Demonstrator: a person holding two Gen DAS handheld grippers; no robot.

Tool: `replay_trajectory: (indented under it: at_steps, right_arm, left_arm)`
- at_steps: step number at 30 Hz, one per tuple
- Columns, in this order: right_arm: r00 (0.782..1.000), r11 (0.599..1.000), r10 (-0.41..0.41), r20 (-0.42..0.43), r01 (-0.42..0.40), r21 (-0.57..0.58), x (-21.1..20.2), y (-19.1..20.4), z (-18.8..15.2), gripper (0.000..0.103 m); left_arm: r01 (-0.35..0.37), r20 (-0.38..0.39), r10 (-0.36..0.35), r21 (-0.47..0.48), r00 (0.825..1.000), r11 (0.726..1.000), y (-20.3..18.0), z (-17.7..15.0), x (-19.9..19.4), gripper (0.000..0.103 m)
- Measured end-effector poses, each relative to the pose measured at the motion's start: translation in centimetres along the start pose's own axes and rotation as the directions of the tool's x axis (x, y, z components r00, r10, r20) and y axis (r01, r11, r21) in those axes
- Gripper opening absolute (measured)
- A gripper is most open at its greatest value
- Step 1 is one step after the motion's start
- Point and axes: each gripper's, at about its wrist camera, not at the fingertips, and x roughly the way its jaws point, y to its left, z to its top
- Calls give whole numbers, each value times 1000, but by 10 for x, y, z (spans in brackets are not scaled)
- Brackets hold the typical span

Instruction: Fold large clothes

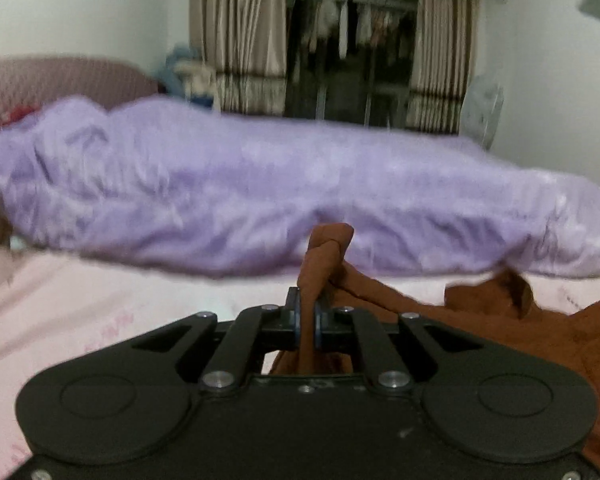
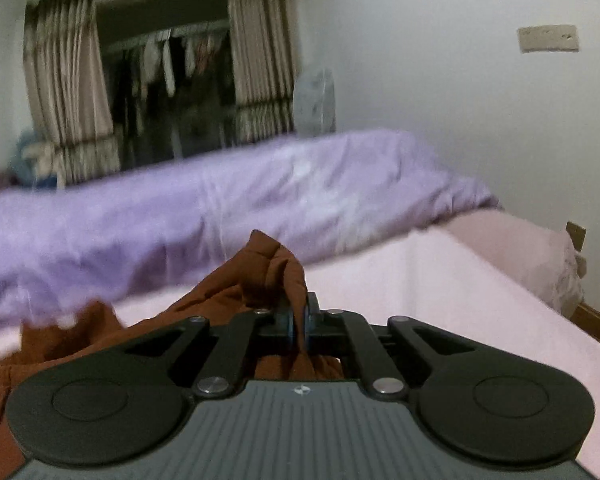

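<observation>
A rust-brown garment lies crumpled on a pale pink bed sheet. In the left wrist view my left gripper is shut on a bunched fold of the brown garment, which sticks up past the fingertips. The rest of the cloth trails off to the right. In the right wrist view my right gripper is shut on another raised fold of the brown garment, and the cloth spreads away to the left over the pink sheet.
A rumpled lilac duvet lies across the bed just beyond the garment. Behind it stand striped curtains around a dark opening with hanging clothes. The bed's right edge drops to a white wall with a wooden skirting.
</observation>
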Motion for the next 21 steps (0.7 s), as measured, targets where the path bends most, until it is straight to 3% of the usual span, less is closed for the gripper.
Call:
replay_trajectory:
  at_steps: [4, 7, 11, 13, 16, 17, 19, 21]
  right_arm:
    - [1000, 998, -14, 3, 14, 56, 20, -1, 10, 4]
    - [995, 996, -33, -91, 40, 78, 51, -4, -2, 4]
    - [973, 996, -62, -223, 75, 50, 89, -7, -39, 4]
    - [959, 995, -40, -280, 64, 75, 100, -11, -50, 5]
    - [955, 997, -67, -288, 77, 21, 99, -2, -49, 8]
    - [953, 996, -82, -290, 85, -5, 100, 2, -51, 10]
    - [949, 994, -108, -296, 98, -49, 102, 6, -51, 35]
    - [940, 991, -136, -313, 124, -59, 106, 3, -46, 55]
  left_arm:
    - [-31, -5, 31, -22, 999, 999, -2, 5, 17, 8]
    - [-56, -91, 53, -21, 994, 998, -2, -13, 52, 8]
    - [-79, -217, 78, 2, 973, 997, -3, -60, 99, 9]
    - [-94, -209, 97, 27, 973, 995, -7, -75, 105, 10]
    - [-107, -189, 116, 55, 975, 993, -11, -75, 104, 11]
    - [-106, -193, 115, 54, 975, 993, -11, -77, 101, 15]
    - [-104, -192, 109, 39, 975, 994, -7, -80, 101, 26]
    - [-151, -164, 152, 20, 975, 988, 0, -76, 97, 62]
